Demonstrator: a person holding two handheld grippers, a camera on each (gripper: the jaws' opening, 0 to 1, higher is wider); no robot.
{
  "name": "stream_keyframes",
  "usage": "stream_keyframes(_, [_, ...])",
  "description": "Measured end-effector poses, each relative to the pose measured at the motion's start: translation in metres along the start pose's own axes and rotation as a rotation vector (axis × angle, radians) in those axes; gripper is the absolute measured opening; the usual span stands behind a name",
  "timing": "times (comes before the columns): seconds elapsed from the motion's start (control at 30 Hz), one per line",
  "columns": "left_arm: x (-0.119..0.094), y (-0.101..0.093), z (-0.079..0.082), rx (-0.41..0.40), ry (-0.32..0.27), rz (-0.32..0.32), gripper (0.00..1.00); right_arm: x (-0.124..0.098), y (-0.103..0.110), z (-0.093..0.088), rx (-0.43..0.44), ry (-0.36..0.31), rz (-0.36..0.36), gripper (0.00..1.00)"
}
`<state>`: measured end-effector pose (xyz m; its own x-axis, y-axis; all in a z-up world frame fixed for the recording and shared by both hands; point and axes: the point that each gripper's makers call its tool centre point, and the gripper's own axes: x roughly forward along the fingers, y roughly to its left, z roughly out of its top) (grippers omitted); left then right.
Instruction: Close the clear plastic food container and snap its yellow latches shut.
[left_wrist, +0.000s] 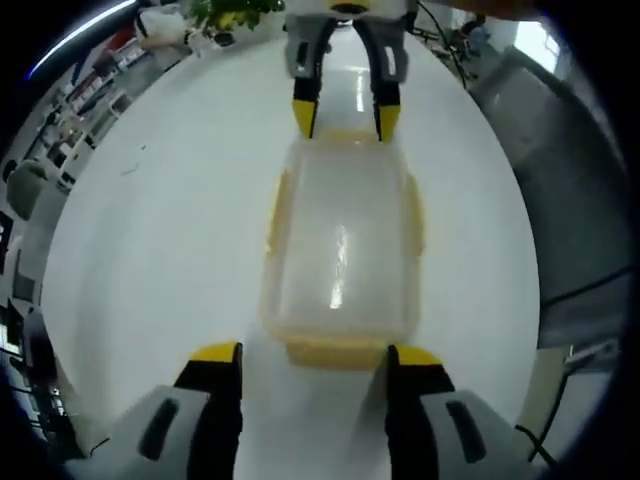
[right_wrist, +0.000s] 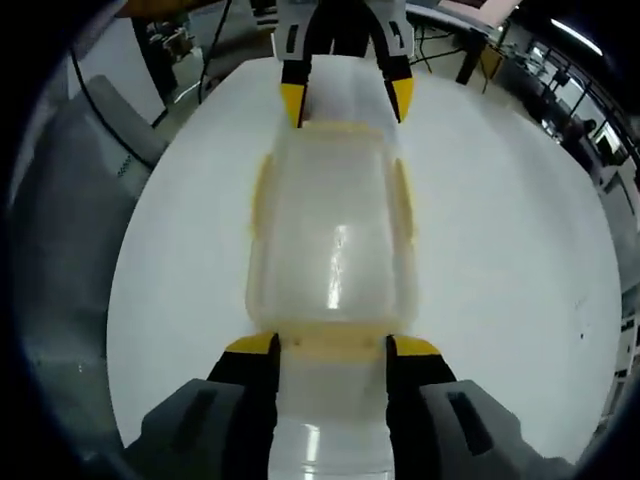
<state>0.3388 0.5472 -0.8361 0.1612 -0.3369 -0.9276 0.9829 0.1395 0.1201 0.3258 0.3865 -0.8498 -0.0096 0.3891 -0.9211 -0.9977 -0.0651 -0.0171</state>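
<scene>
Container (left_wrist: 345, 250) on white desk (left_wrist: 160, 230), lid on; left gripper (left_wrist: 315, 355) and right gripper (right_wrist: 330, 345) fingers spread wide at opposite end latches (right_wrist: 335, 345), gripping nothing; uneven push risks container sliding, latch missing

left gripper (left_wrist: 313, 357): two grey moulded jaws, black inner faces, yellow tips, a dark slot on each shell. right gripper (right_wrist: 330, 347): same build, seen again at 12 o'clock in the left gripper view, black cable behind it.
</scene>
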Motion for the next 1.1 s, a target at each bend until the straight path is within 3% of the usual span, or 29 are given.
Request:
stream_keyframes(0.33, [0.001, -0.006, 0.001, 0.012, -0.003, -0.048, 0.44, -0.001, 0.001, 0.000, 0.001, -0.003, 0.008, 0.39])
stream_keyframes(0.47, [0.001, -0.014, 0.000, 0.004, 0.007, -0.097, 0.35, -0.001, 0.001, -0.001, 0.000, -0.007, 0.010, 0.38])
stream_keyframes(0.87, [0.002, -0.013, 0.001, 0.020, 0.022, -0.109, 0.34, -0.001, 0.001, 0.000, -0.006, -0.009, 0.015, 0.39])
stream_keyframes(1.07, [0.001, -0.013, 0.001, 0.023, 0.019, -0.110, 0.34, 0.000, 0.000, 0.000, -0.013, 0.033, 0.021, 0.39])
stream_keyframes(1.1, [0.003, -0.018, -0.001, -0.035, 0.028, -0.147, 0.34, 0.000, 0.000, 0.000, -0.013, 0.038, 0.023, 0.39])
